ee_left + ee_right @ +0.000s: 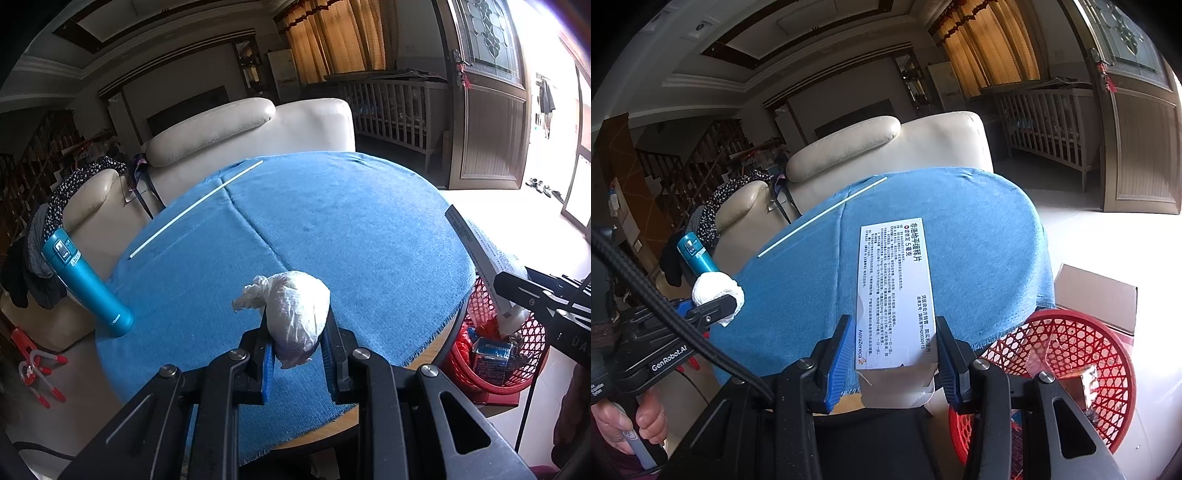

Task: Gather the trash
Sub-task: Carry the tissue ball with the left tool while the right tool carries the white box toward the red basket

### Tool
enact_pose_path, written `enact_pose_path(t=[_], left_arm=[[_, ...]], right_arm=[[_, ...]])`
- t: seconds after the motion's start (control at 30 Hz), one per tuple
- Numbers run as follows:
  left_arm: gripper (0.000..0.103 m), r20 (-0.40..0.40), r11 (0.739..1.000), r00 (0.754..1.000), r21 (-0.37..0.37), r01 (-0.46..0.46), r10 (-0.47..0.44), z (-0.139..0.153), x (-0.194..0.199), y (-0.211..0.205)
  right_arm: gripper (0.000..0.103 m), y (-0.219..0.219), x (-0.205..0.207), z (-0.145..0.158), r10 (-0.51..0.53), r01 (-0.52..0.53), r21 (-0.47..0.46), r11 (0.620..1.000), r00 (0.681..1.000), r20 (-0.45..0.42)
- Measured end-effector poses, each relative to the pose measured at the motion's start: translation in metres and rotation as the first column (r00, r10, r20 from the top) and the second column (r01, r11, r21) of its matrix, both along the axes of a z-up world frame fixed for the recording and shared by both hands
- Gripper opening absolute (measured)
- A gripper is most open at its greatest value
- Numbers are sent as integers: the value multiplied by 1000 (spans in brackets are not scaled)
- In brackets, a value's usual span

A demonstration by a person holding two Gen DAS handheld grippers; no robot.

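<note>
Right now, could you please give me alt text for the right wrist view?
The right gripper grips a white medicine box above a blue tablecloth, beside a red basket. At left, the left gripper holds a crumpled tissue wad.

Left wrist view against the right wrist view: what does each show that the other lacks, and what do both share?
Only the left wrist view shows trash already lying in the red basket and red-tipped clips on the floor. Only the right wrist view shows the medicine box face with its print, a hand on the left handle, and a cardboard box. Both show the blue cloth, white stick, teal flask, the left claw shut on the wadded tissue, and the right claw on the box.
</note>
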State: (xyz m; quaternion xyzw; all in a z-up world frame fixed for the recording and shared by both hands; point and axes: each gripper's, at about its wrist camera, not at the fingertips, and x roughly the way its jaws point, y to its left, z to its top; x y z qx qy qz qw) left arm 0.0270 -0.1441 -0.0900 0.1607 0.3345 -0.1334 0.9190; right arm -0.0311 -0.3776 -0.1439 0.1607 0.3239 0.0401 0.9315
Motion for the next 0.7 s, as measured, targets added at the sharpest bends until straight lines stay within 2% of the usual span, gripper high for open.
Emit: enact_pose_path(t=[0.7], left_arm=[[24,-2,999,1000,29,19,-19,-4,-3,-13]], right_arm=[[45,-17,-5,-3,-33,33,25,999,999,4]])
